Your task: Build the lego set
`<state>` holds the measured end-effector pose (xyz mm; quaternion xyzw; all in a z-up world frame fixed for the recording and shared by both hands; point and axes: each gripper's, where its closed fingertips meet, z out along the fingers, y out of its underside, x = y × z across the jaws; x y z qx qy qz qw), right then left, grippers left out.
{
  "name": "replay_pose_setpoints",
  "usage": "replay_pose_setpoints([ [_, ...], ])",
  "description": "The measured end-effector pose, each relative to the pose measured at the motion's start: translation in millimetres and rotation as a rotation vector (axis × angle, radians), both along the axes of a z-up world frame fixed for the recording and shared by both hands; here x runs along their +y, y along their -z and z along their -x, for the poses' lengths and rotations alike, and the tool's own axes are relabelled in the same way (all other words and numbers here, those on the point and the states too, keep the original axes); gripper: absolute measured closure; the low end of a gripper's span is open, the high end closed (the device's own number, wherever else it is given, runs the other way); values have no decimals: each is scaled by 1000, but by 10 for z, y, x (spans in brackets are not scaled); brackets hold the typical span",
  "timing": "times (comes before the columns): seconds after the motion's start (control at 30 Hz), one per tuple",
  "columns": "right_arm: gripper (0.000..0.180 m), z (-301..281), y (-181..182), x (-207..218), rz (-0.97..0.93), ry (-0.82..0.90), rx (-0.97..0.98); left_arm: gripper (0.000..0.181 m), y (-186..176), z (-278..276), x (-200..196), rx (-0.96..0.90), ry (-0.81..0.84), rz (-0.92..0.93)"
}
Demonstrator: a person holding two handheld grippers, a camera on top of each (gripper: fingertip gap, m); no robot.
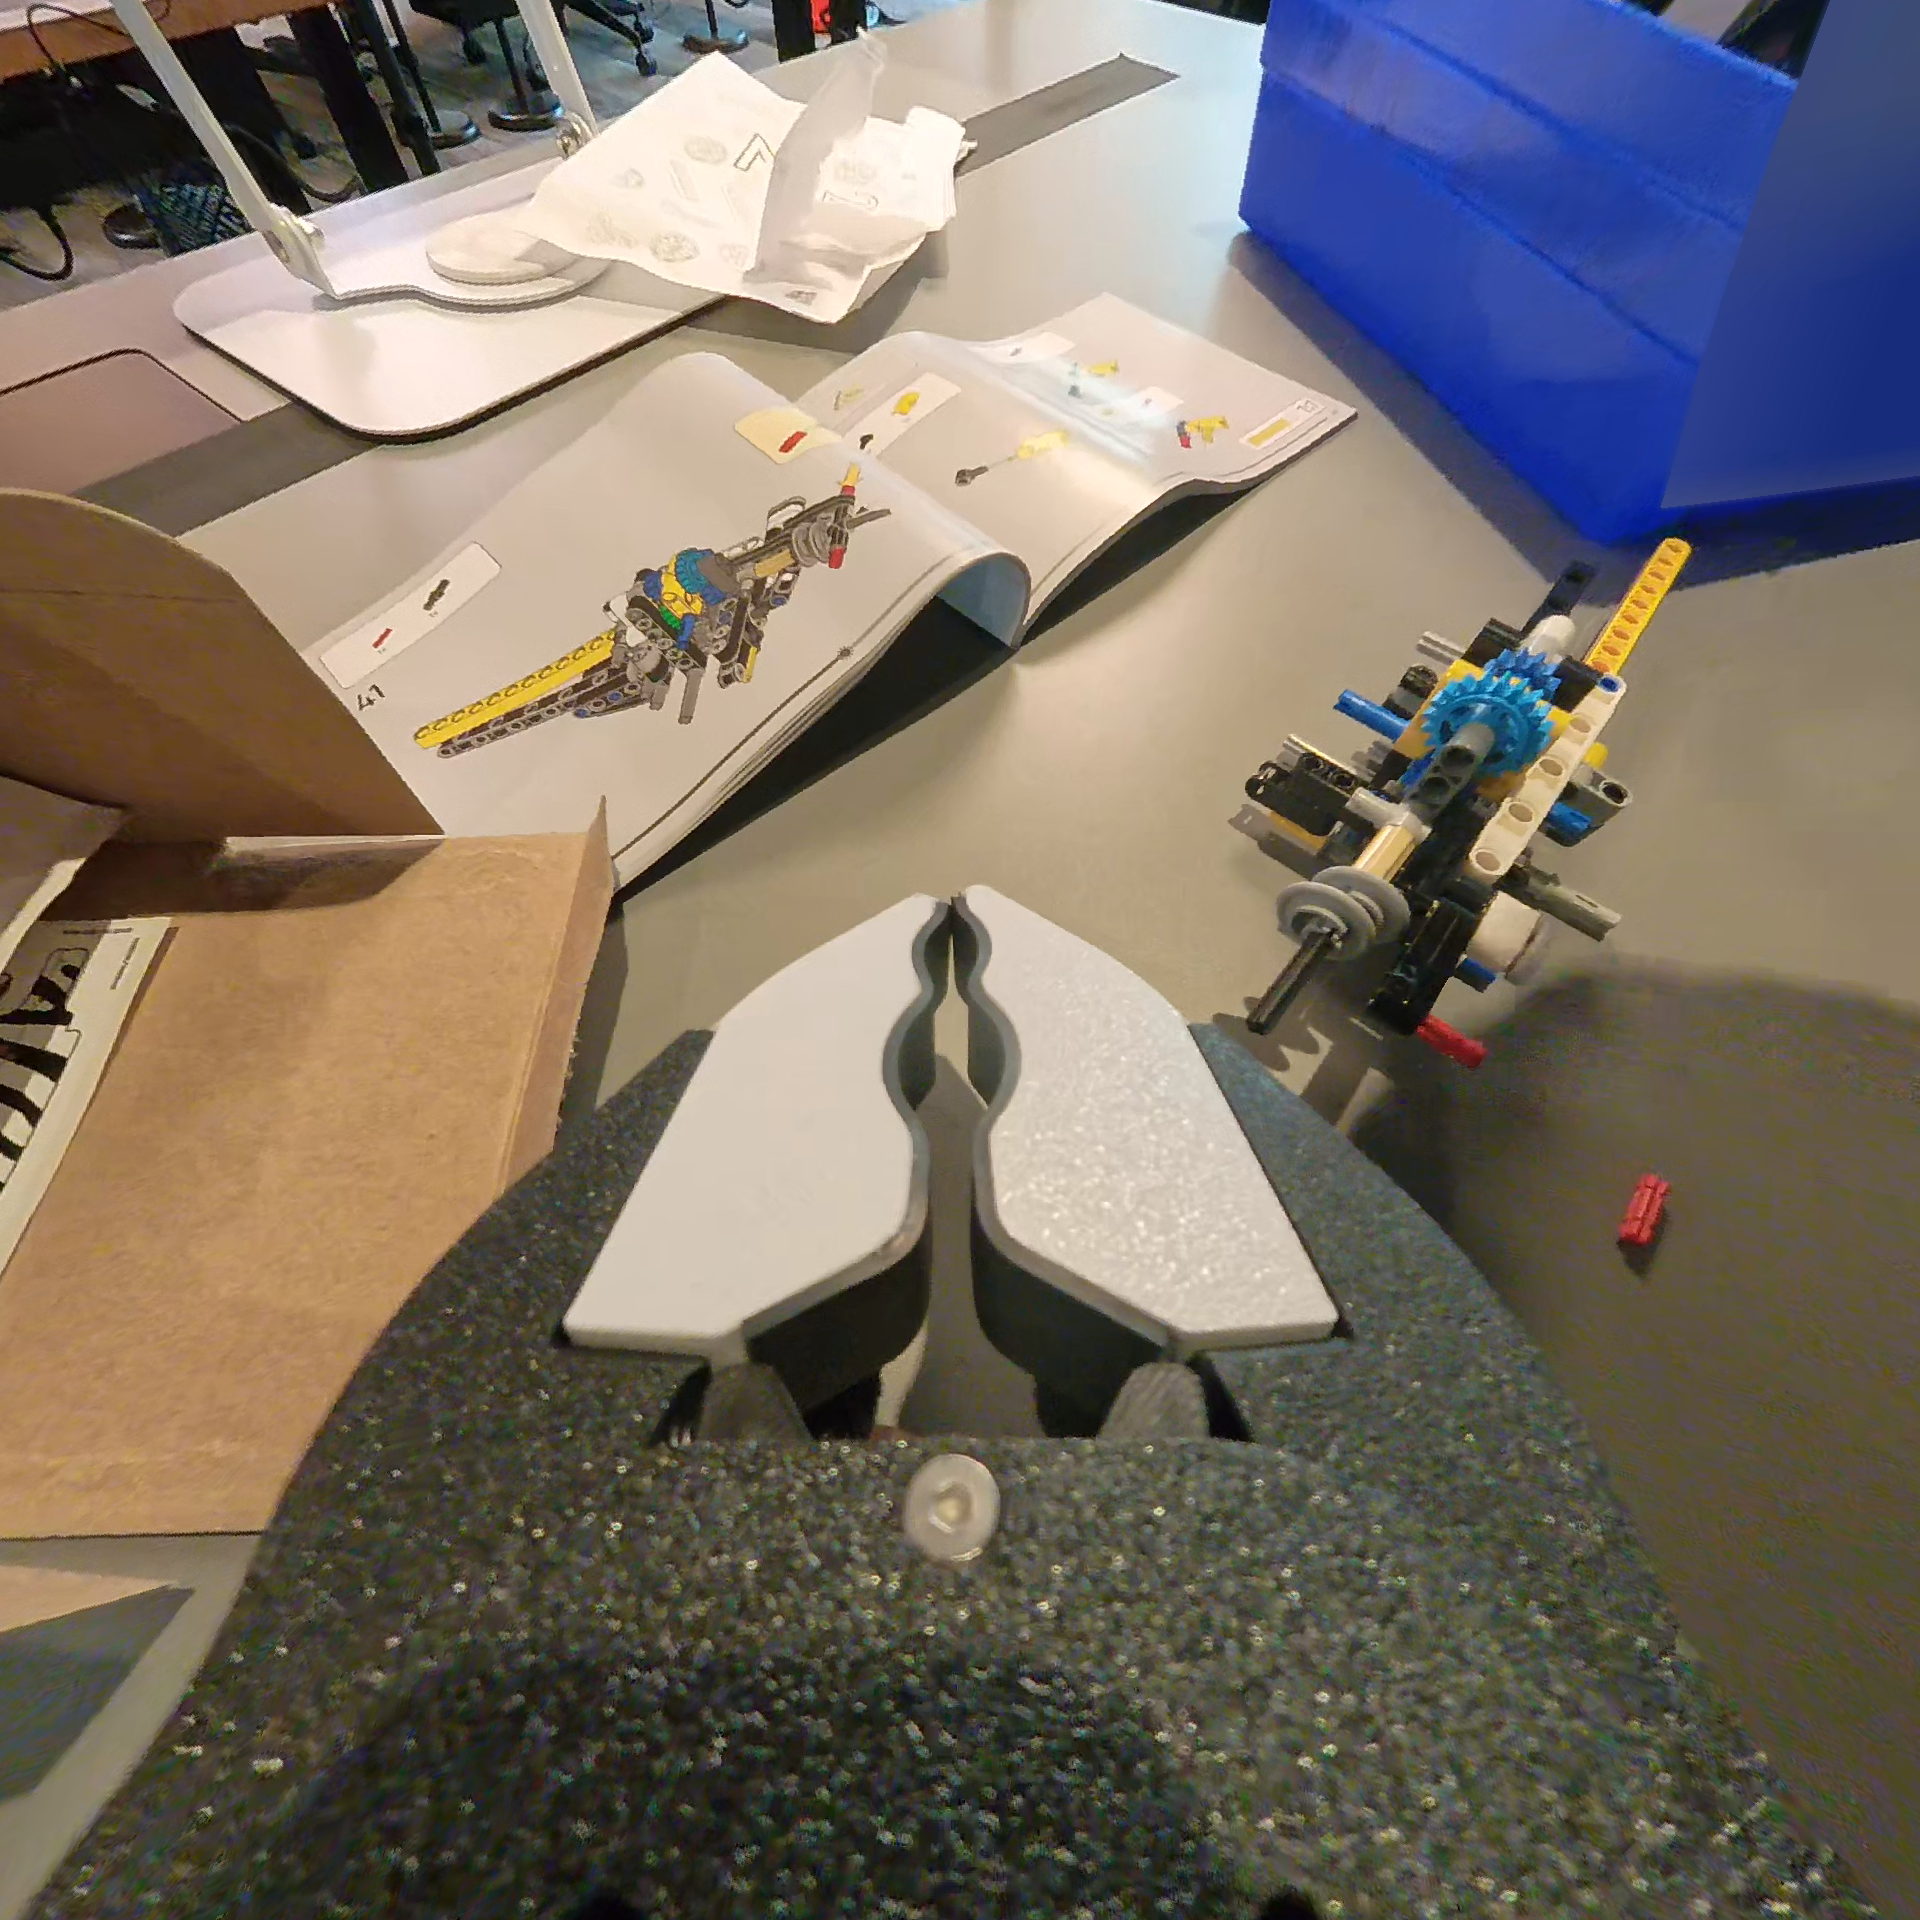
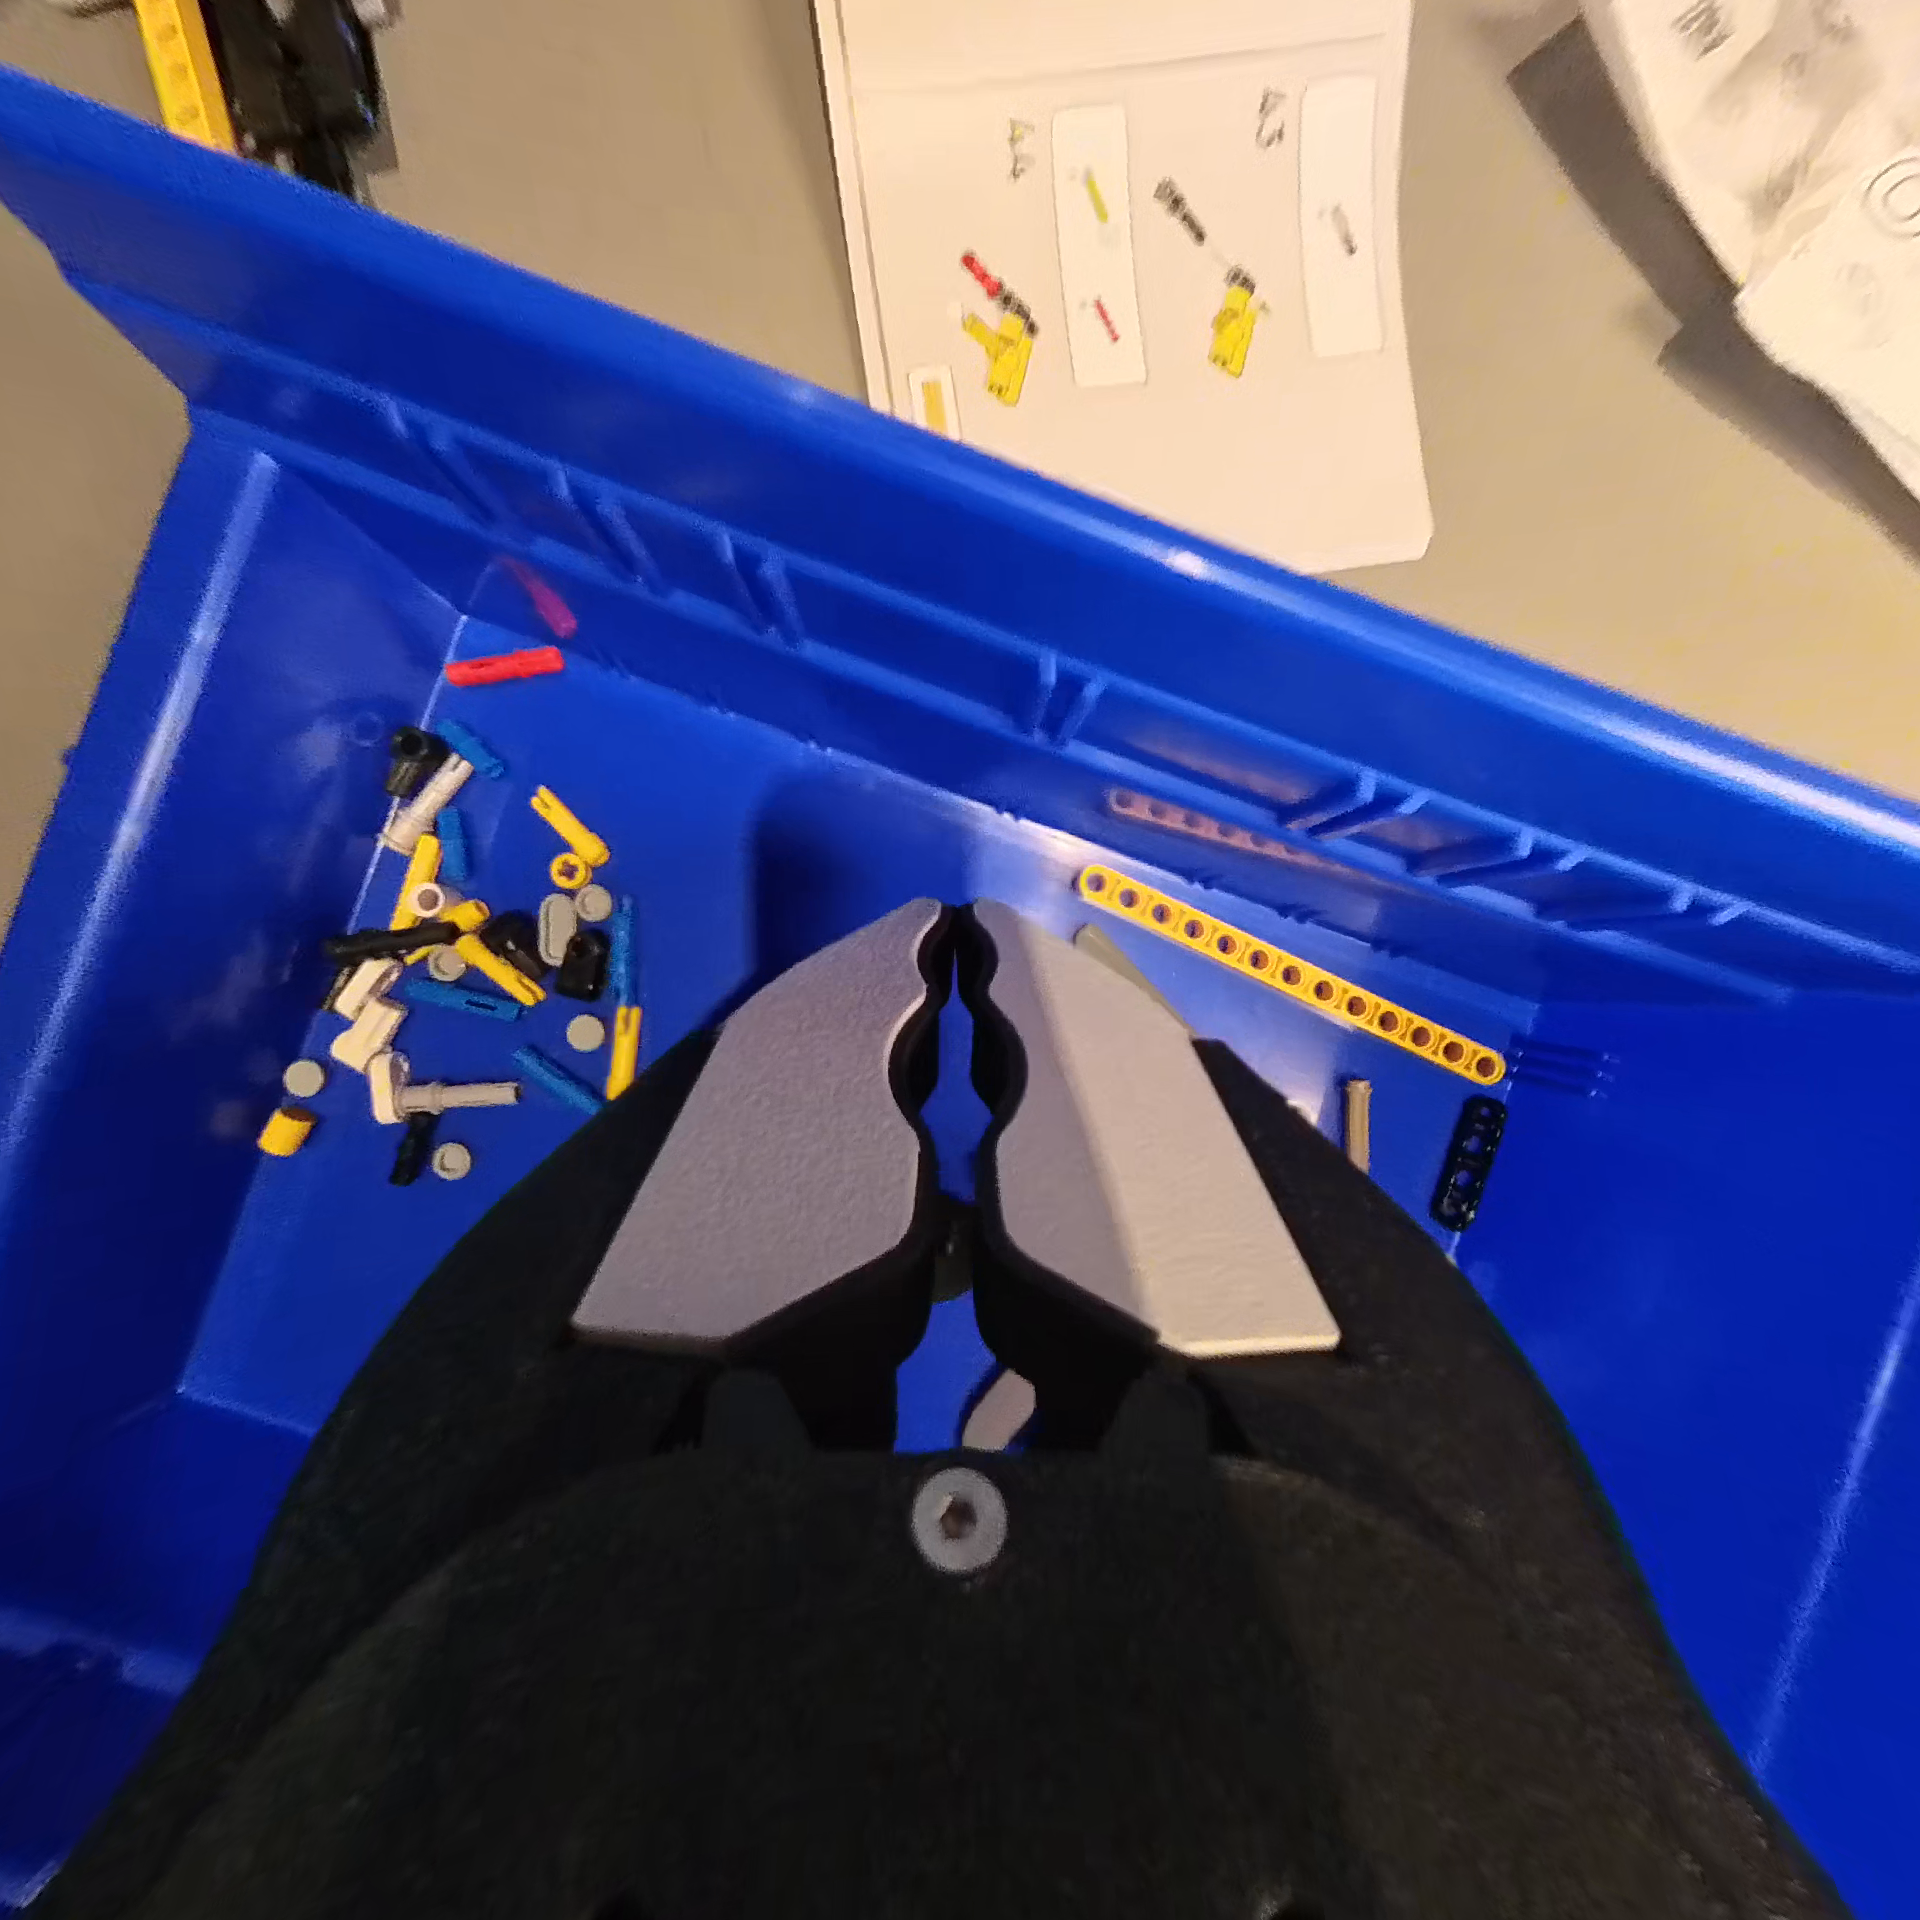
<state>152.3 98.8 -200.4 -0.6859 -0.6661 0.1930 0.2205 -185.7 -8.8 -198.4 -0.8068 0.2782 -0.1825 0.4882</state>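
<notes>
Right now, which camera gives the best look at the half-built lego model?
The left wrist view: the half-built lego model lies whole on the grey table, blue gear visible. The right wrist view catches only its yellow beam beyond the blue bin.

Likely an office — grey worktable [image 1: 1091, 727], desk legs [image 1: 353, 114], chair bases [image 1: 525, 109] behind

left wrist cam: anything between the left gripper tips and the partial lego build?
Nothing. In the left wrist view, only bare grey table separates the shut left gripper from the build. The loose red pin lies off to the side.
</notes>
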Motion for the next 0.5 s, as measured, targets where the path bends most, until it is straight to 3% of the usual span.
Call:
replay_pose_setpoints([
  [0.5,179,90,-192,-33,-4,-4,121,180,26,7,63,16,-7,11],
])
